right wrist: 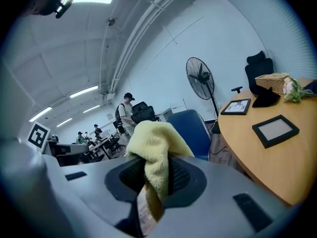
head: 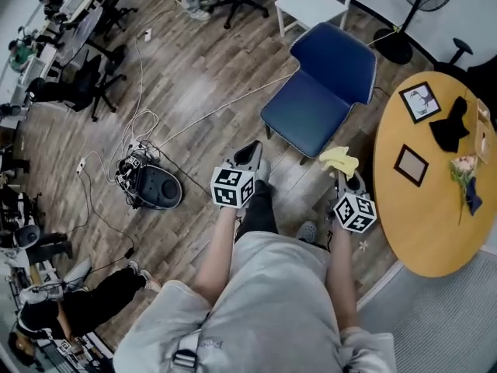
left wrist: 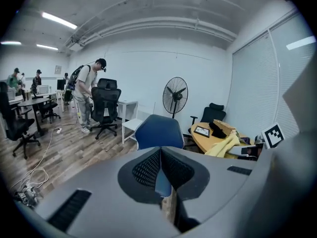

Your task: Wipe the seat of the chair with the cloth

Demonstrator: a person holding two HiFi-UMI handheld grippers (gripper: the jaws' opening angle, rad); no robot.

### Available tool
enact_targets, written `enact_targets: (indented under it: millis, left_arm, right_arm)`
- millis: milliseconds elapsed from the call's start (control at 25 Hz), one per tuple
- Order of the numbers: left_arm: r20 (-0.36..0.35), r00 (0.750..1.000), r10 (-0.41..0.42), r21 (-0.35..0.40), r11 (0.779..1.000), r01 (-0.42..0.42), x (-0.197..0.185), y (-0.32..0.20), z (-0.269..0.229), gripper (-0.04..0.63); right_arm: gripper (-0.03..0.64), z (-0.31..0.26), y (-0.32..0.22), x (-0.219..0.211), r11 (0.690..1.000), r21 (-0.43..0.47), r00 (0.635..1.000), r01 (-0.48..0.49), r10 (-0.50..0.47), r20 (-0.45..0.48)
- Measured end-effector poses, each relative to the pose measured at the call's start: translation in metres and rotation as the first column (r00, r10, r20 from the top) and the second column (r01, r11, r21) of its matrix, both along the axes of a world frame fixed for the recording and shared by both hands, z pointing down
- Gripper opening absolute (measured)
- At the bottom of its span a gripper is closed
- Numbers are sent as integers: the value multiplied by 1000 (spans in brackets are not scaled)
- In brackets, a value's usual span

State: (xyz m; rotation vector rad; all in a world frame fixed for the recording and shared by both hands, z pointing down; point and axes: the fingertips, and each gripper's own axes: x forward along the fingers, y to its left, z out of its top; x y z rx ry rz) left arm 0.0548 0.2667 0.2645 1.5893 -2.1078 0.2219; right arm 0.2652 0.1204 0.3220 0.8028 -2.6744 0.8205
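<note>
A blue chair [head: 322, 92] stands on the wood floor ahead of me, its seat bare; it also shows past the jaws as the blue chair [left wrist: 159, 131] and the blue chair [right wrist: 190, 128]. My right gripper [head: 342, 171] is shut on a yellow cloth [head: 338, 160], which bunches up over the jaws as the yellow cloth [right wrist: 157, 152] in the right gripper view. It hangs just short of the seat's near right corner. My left gripper [head: 250, 155] is shut and holds nothing, left of the chair's front edge.
A round wooden table [head: 435, 231] at the right carries two picture frames [head: 419, 102], a black object and flowers. A white chair [head: 311, 2] and a fan [head: 411, 6] stand behind. Cables and a black device [head: 155, 186] lie on the floor at left. People work at desks far left.
</note>
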Motion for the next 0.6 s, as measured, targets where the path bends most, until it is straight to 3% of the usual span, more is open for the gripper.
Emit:
enact_targets:
  millis: [360, 600]
  left_arm:
    - [-144, 990, 8, 22, 1000, -5, -137, -53, 22, 28]
    - [-141, 983, 117, -5, 993, -119, -209, -81, 23, 28]
  right_arm:
    - [75, 36, -27, -60, 989, -64, 977, -137, 124, -172]
    - [75, 27, -46, -107, 974, -63, 964, -216, 202, -175]
